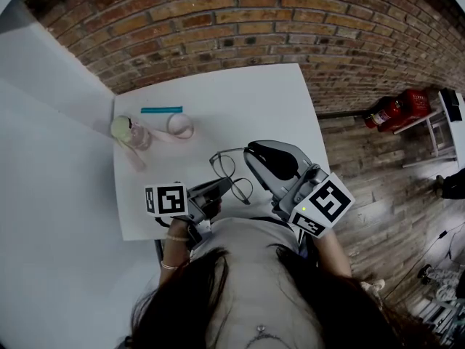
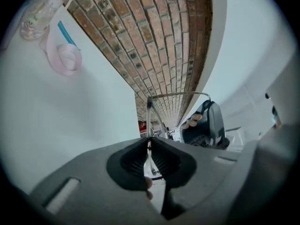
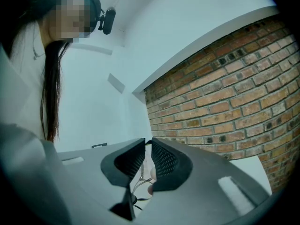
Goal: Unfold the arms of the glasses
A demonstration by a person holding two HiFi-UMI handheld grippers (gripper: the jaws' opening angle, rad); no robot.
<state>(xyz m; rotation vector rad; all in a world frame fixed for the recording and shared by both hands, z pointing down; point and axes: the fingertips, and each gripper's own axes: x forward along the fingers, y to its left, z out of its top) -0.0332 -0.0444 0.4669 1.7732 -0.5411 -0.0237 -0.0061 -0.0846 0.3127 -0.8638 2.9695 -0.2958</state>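
Thin black wire-rimmed glasses (image 1: 231, 173) hang above the near part of the white table (image 1: 218, 93), held between both grippers. My left gripper (image 1: 221, 189) is shut on the frame beside the lenses; in its own view the wire (image 2: 149, 109) rises from between the closed pads (image 2: 136, 161). My right gripper (image 1: 252, 150) comes in from the right and is shut on the end of one arm, which stands swung out from the frame. In the right gripper view a thin wire (image 3: 141, 175) runs between the closed jaws. The right gripper (image 2: 206, 123) also shows in the left gripper view.
On the far left of the table stand a clear bottle with a green cap (image 1: 127, 131), a pink ring (image 1: 180, 126) and a teal stick (image 1: 161, 110). A brick wall (image 1: 290, 20) runs behind. A red fire extinguisher (image 1: 389, 111) lies on the wooden floor to the right.
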